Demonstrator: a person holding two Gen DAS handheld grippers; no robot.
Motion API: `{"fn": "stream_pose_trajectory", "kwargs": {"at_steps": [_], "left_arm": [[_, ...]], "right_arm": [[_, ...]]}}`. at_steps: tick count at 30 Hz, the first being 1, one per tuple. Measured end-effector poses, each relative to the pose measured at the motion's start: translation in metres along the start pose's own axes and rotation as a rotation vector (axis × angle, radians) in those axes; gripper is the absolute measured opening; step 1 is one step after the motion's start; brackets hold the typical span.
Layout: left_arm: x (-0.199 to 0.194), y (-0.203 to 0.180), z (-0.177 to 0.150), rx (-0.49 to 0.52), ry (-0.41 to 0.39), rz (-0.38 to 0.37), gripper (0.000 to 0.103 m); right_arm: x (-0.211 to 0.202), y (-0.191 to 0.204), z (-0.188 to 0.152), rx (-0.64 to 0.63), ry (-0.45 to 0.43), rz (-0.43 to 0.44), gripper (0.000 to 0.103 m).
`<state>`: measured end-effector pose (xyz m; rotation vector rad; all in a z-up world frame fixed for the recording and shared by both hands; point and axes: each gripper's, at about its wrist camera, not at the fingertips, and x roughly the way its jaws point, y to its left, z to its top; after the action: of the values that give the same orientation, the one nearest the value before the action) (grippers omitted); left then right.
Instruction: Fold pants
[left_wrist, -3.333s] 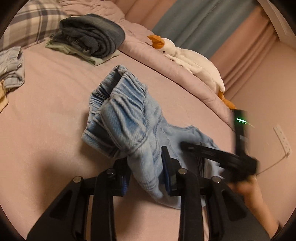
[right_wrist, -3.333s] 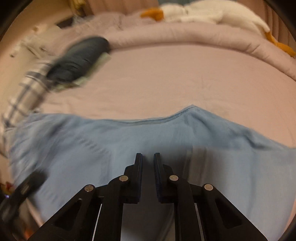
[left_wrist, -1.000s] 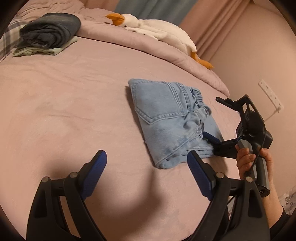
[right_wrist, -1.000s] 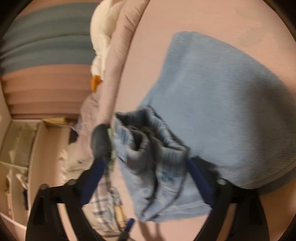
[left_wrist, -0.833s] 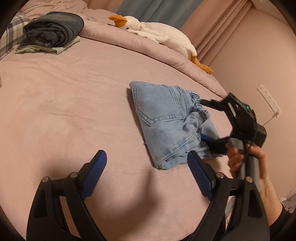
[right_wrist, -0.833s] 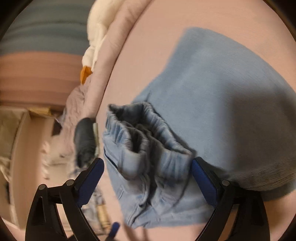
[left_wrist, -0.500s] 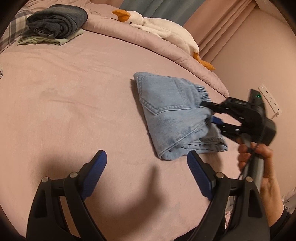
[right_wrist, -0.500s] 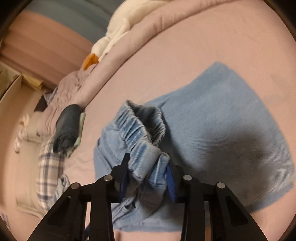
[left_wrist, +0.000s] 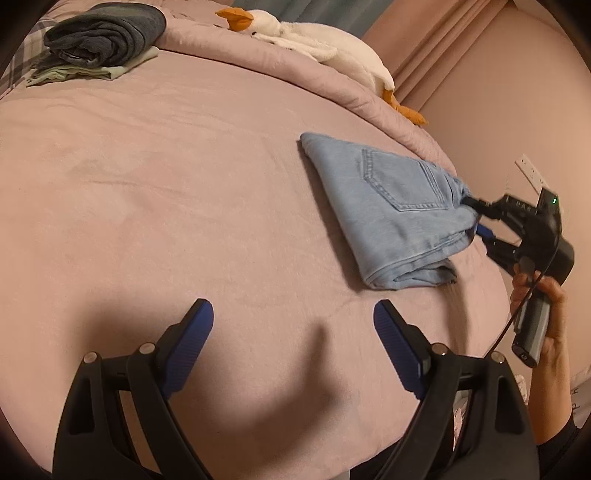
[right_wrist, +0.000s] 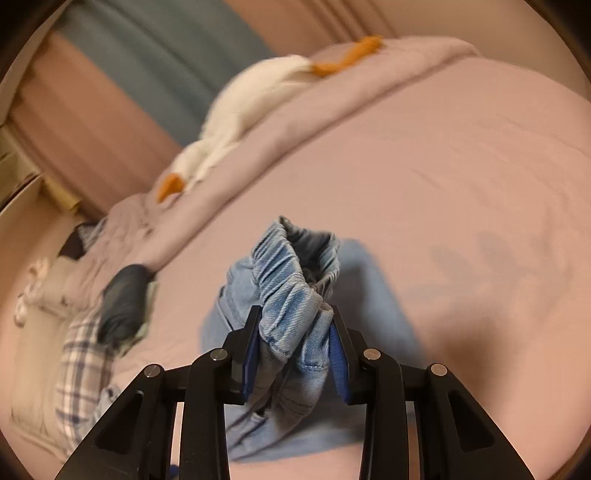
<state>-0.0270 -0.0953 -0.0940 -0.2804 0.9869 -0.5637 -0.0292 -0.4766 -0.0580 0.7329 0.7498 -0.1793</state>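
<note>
Light blue folded jeans lie on the pink bed, at the right in the left wrist view, back pocket facing up. My right gripper is shut on their gathered elastic waistband and lifts that end off the sheet, while the folded far end still rests on the bed. In the right wrist view both blue pads press the bunched denim between them. My left gripper hovers open over bare sheet in front of the jeans, holding nothing.
A dark folded stack of clothes sits at the far left. A white goose plush lies on the rolled duvet along the back. A wall with an outlet borders the right edge. A plaid pillow lies beyond the stack.
My right gripper closed from wide open onto the waistband, rolled upright and rose, pulling that end of the jeans up and to the right. The left gripper stayed open in place.
</note>
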Motion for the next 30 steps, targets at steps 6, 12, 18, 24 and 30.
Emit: {"fn": "stream_pose_trajectory", "kwargs": {"at_steps": [6,12,18,24,30], "left_arm": [[0.011,-0.011,0.010,0.038,0.017,0.003,0.089],[0.024,-0.026,0.027,0.071,0.030,0.006,0.089],[0.035,-0.054,0.059,0.130,-0.004,-0.017,0.087],[0.073,-0.116,0.087,0.260,-0.010,-0.058,0.069],[0.144,-0.122,0.065,0.349,0.203,0.007,0.057]], "right_arm": [[0.010,-0.035,-0.004,0.085,-0.002,0.001,0.034],[0.040,-0.061,-0.008,0.147,0.133,0.042,0.047],[0.004,-0.050,0.008,0.051,0.049,-0.047,0.065],[0.009,0.034,0.029,-0.324,0.016,0.000,0.044],[0.093,0.082,0.033,-0.522,0.158,-0.091,0.022]]}}
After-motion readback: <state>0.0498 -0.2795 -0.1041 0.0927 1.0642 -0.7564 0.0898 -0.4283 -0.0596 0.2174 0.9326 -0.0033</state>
